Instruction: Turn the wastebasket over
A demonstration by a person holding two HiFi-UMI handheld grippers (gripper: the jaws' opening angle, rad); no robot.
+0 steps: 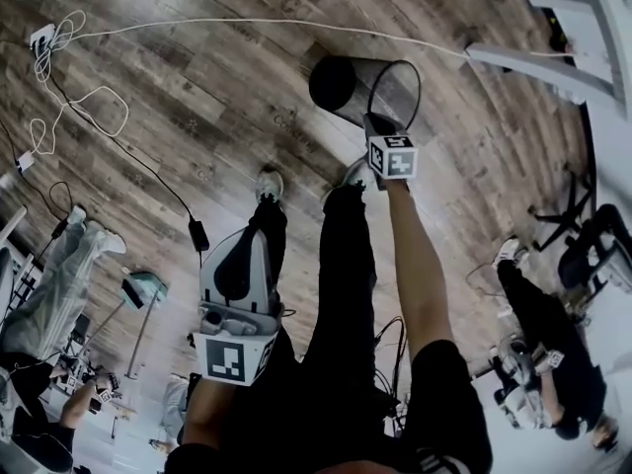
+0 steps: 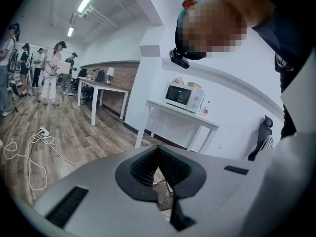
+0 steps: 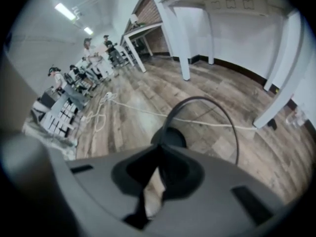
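Observation:
The wastebasket [image 1: 348,87] is a black wire-mesh bin, tipped onto its side above the wood floor, with its solid base to the left and its open rim [image 1: 395,92] to the right. My right gripper [image 1: 378,124] is shut on the near part of that rim. In the right gripper view the rim [image 3: 217,107] arcs up out of the closed jaws [image 3: 159,166], and the dark base [image 3: 169,137] shows behind. My left gripper [image 1: 253,237] hangs lower left by my leg, shut and empty; its pads meet with nothing between them [image 2: 158,168].
A white cable [image 1: 247,22] runs across the floor behind the bin to white table legs [image 1: 553,62]. A cable coil [image 1: 74,117] and a black adapter [image 1: 198,233] lie at the left. My shoes [image 1: 269,184] stand near the bin. A seated person [image 1: 553,354] is at the right.

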